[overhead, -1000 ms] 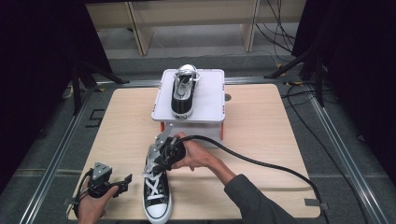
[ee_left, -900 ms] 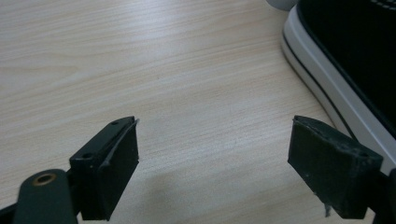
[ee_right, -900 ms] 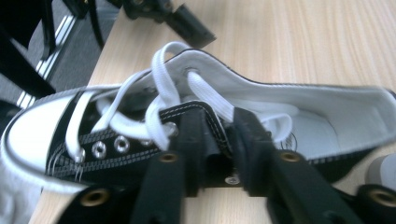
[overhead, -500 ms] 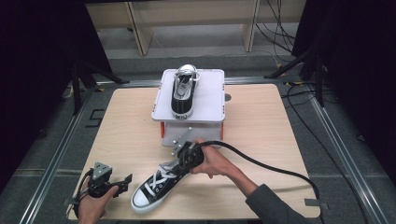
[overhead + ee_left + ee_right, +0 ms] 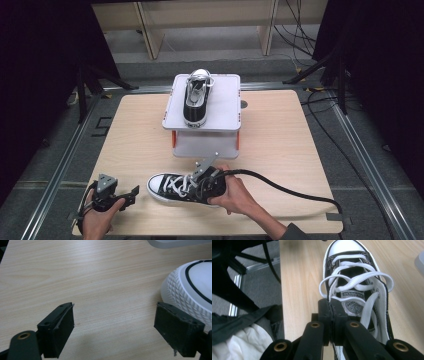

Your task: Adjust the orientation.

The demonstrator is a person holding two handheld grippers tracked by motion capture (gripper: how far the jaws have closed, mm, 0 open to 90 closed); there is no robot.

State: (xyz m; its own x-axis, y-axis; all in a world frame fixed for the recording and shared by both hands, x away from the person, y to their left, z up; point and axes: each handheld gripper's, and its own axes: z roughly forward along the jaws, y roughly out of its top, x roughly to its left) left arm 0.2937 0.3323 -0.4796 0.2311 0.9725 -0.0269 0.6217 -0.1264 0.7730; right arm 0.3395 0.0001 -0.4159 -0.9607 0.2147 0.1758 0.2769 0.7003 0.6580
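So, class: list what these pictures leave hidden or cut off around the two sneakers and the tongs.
- Near sneaker: heel hidden by the right hand, high view.
- Right tongs: shut at the collar; the pinched edge is hidden behind them.
- Left tongs: open; toe cap cut off at the right edge.
- Far sneaker: logo too small.

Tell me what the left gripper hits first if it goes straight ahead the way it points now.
Probably the black sneaker's white rubber toe cap. The left gripper has open jaws, and the toe sits just ahead of one jaw, off-centre. Between the jaws lies bare table, so a centred path might just graze it; depth is unclear.
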